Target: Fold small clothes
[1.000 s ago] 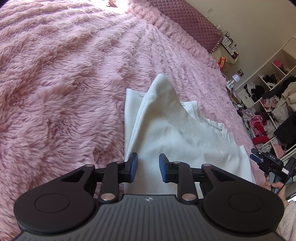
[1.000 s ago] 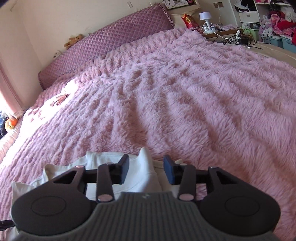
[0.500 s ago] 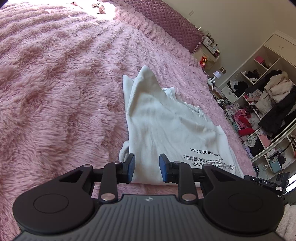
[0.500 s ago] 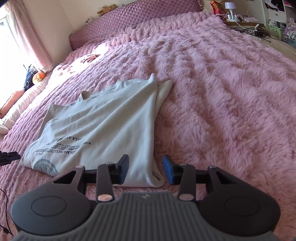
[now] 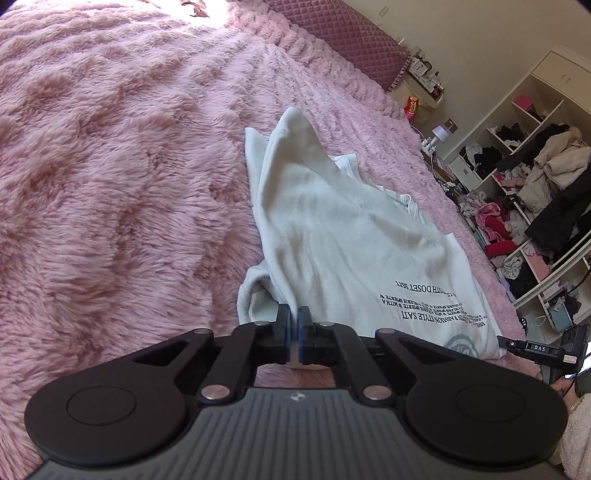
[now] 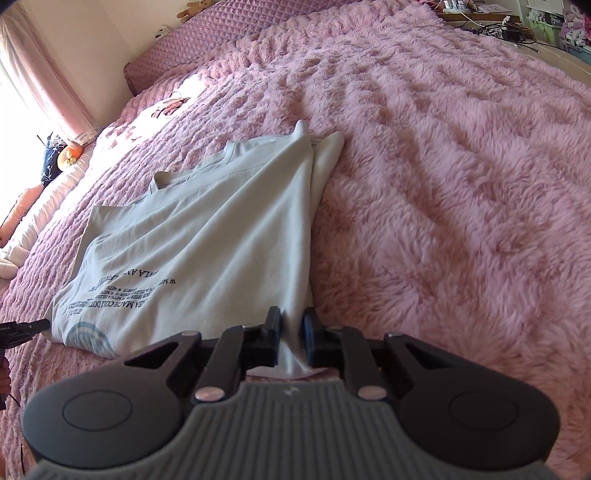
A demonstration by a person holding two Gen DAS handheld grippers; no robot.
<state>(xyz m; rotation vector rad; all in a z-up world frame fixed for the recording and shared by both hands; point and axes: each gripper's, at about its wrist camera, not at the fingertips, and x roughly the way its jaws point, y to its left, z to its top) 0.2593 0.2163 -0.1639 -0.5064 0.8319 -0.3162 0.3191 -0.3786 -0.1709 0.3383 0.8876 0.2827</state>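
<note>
- Left wrist view: left gripper [image 5: 294, 325] is clenched on the near hem corner of the white T-shirt [image 5: 343, 236]; blue pads almost meet, with a thin fold of cloth pinched between them.
- Shirt lies on the pink fluffy bedspread [image 5: 110, 166], running from the gripper away toward the headboard [image 5: 340, 37]. Far end rises in a peak, and a bunched sleeve or fold sits just left of the pinch point.
- Black printed text [image 5: 432, 306] and part of a pale blue round logo are at the shirt's near right edge, upside down from this camera.
- Other gripper's tip [image 5: 535, 349] shows at the right edge, just beside the shirt's near right corner. From here I cannot tell what it holds.
- Open shelves [image 5: 528, 206] stuffed with clothes stand along the right wall, and a small lamp [image 5: 439, 131] is beside the bed.
- Right wrist view: right gripper [image 6: 291, 332] is closed on the shirt's [image 6: 207, 236] near hem, with cloth drawn taut up between the fingers and a tail of fabric hanging below them.
- Shirt is spread on the bedspread [image 6: 461, 184] left of centre, neckline at the far end, print at the near left corner.
- A black tip [image 6: 22, 328] pokes in at the left edge, near that printed corner.
- Pink curtain [image 6: 55, 85] and bright window are far left; purple quilted headboard [image 6: 221, 33] at the back.
</note>
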